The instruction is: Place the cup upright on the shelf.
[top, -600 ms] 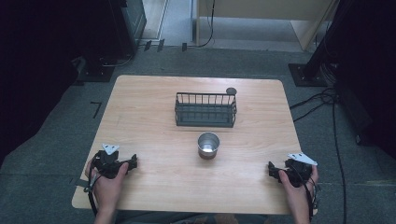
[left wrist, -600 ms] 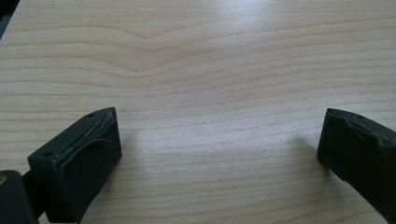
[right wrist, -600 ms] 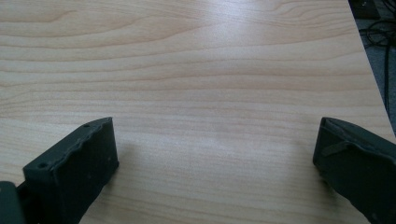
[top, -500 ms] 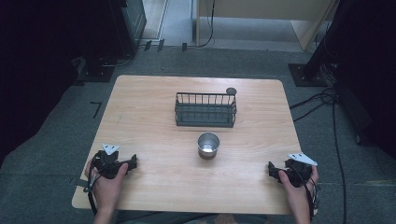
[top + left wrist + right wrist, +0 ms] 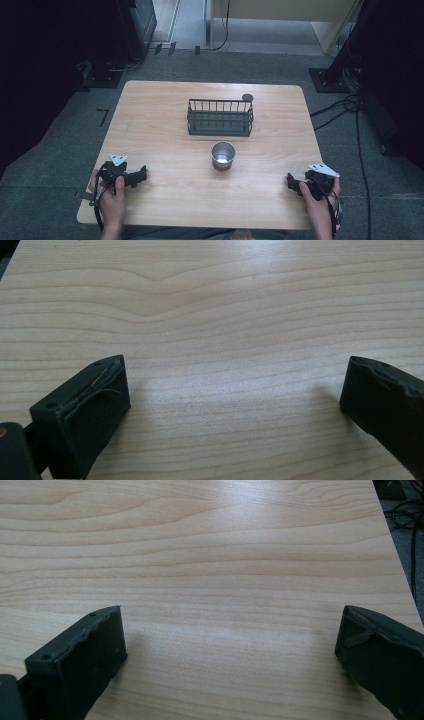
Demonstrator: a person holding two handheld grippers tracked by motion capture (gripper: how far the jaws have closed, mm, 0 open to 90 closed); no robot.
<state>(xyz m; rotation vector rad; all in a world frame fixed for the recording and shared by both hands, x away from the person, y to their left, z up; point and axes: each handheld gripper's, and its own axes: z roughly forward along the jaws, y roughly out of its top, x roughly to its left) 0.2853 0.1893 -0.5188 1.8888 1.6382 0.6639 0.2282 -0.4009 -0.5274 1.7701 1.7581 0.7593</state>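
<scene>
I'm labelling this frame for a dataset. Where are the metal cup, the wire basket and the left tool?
metal cup (image 5: 223,154): high view, on its open inside.
wire basket (image 5: 220,133): high view, on its front wall.
left tool (image 5: 142,175): high view, midway between its fingertips.

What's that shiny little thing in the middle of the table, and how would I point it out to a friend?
Start at the light wooden table and find the dark wire basket near its far middle. Just in front of the basket, toward the person, stands a small round silver metal cup, open at the top. It is the one shiny, round thing there, standing apart from the basket.
</scene>
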